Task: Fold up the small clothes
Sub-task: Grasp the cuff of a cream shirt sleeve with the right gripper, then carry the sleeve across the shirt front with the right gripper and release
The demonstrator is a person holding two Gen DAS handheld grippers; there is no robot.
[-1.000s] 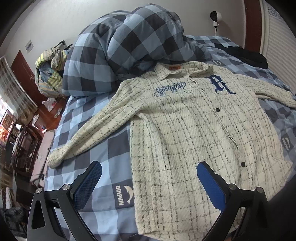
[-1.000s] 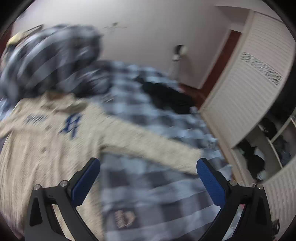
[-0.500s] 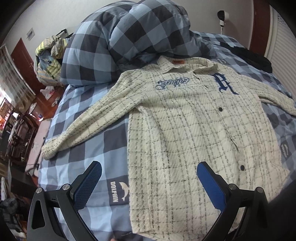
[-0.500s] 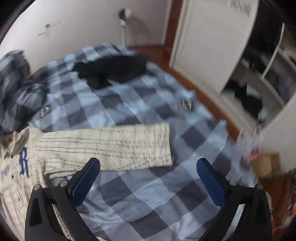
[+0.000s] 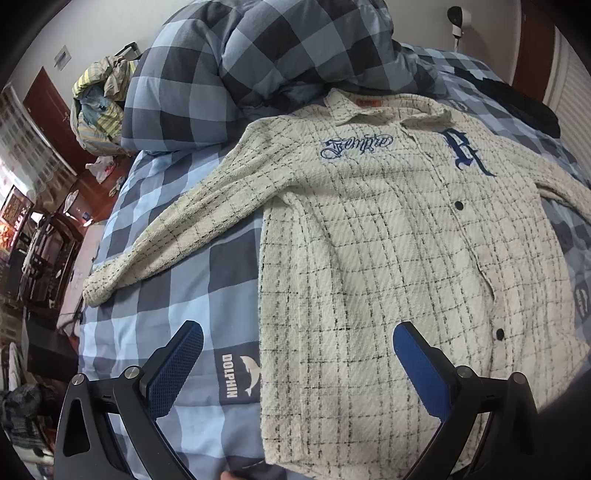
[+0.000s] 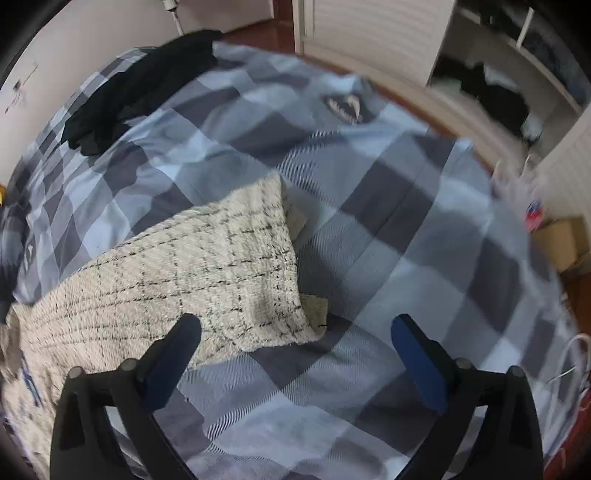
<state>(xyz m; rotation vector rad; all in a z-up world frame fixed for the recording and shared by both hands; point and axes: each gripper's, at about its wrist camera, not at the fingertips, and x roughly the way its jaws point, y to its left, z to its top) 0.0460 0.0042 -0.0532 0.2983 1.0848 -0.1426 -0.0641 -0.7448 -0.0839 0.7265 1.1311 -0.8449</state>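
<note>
A cream checked shirt [image 5: 388, 236] with blue lettering lies flat, front up, on a blue checked bed, both sleeves spread. My left gripper [image 5: 295, 354] hangs open above the shirt's lower left hem, one finger over the bedsheet, the other over the cloth, nothing gripped. In the right wrist view the shirt's right sleeve [image 6: 207, 273] ends in a cuff just ahead of my right gripper [image 6: 295, 343]. Its jaws are closing, with the cuff's corner between them, and the pads are clear of the cloth.
A bunched checked duvet [image 5: 266, 62] lies behind the collar. A black garment [image 6: 140, 85] lies on the far side of the bed. The bed's edge, a wooden floor, a white wardrobe [image 6: 376, 33] and a cardboard box [image 6: 561, 243] are to the right. Piled clothes [image 5: 99, 99] sit at left.
My right gripper swung from pointing across the room down onto the right sleeve's cuff and came much closer to the bed. The left gripper sank slightly toward the hem.
</note>
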